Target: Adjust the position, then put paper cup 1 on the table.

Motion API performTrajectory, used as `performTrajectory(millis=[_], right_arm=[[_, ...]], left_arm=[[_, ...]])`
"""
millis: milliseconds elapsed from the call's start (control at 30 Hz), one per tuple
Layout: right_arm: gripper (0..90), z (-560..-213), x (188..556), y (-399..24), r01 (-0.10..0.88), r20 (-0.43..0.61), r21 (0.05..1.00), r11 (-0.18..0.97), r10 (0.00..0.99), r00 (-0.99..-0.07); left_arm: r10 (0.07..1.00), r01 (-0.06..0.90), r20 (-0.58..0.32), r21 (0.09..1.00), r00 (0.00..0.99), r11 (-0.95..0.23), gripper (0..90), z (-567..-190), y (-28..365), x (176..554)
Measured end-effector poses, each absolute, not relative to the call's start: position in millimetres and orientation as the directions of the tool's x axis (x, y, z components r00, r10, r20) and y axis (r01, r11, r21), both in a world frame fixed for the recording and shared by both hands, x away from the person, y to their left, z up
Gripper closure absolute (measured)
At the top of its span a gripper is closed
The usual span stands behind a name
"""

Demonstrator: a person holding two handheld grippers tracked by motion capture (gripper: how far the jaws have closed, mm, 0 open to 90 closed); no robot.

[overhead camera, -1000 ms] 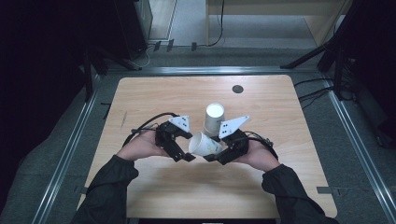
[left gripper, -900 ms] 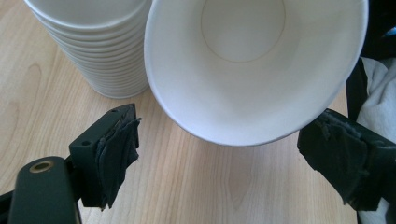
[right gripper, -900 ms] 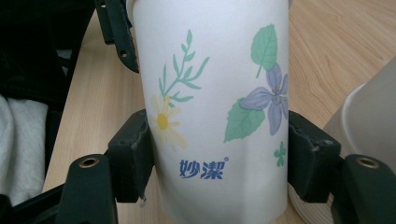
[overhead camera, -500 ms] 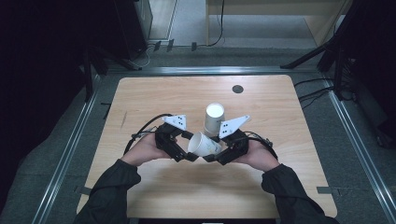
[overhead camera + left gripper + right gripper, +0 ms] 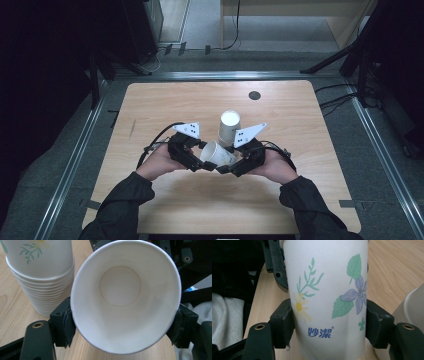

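Observation:
A white paper cup [image 5: 218,154] with a flower print lies tilted above the table between both grippers. My left gripper [image 5: 199,161] faces its open mouth [image 5: 120,286]. Its jaws have just been closing, and both pads [image 5: 67,323] now press on the rim, which bulges slightly oval. My right gripper [image 5: 229,167] is shut on the cup's printed wall [image 5: 327,290] near the base, one pad [image 5: 284,320] on each side. A hand holds each gripper close above the wooden table [image 5: 300,120].
A stack of several matching cups [image 5: 229,127] stands upside down just behind the grippers and appears close by in the left gripper view [image 5: 42,277] and the right gripper view [image 5: 412,312]. A dark round hole [image 5: 254,95] sits near the table's far edge.
The left gripper's jaws have closed in on the cup's rim. Both hands and the cup have stayed in place.

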State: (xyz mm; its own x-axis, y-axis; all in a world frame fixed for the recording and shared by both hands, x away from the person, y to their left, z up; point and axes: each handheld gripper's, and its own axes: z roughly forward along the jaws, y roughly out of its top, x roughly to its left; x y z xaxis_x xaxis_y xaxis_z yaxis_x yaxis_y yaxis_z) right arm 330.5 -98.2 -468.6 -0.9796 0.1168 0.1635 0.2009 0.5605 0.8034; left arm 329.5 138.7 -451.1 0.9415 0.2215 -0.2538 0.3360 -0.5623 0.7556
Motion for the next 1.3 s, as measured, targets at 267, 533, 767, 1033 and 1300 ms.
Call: performTrajectory(millis=[267,533,767,1033,1300], right_arm=[[33.9,-469,331,-98,0.203,0.164,0.801,0.563,0.12,-0.979],[32.5,-468,330,-97,0.208,0.165,0.805,0.556,0.126,-0.978],[27.7,-469,331,-97,0.213,0.163,0.8,0.561,0.139,-0.977],[20.0,-469,330,-99,0.222,0.161,0.794,0.567,0.155,-0.975],[18.0,-468,330,-107,0.227,0.133,0.795,0.562,0.203,-0.97]], left_arm=[[0.219,0.325,-0.241,0.755,0.945,-0.569,25.7,-450,139,329],[0.218,0.322,-0.239,0.755,0.946,-0.571,26.1,-448,142,330],[0.225,0.331,-0.245,0.757,0.943,-0.563,26.4,-448,145,331],[0.244,0.347,-0.252,0.768,0.937,-0.539,26.4,-445,153,333],[0.271,0.347,-0.231,0.764,0.934,-0.544,26.4,-438,164,334]])
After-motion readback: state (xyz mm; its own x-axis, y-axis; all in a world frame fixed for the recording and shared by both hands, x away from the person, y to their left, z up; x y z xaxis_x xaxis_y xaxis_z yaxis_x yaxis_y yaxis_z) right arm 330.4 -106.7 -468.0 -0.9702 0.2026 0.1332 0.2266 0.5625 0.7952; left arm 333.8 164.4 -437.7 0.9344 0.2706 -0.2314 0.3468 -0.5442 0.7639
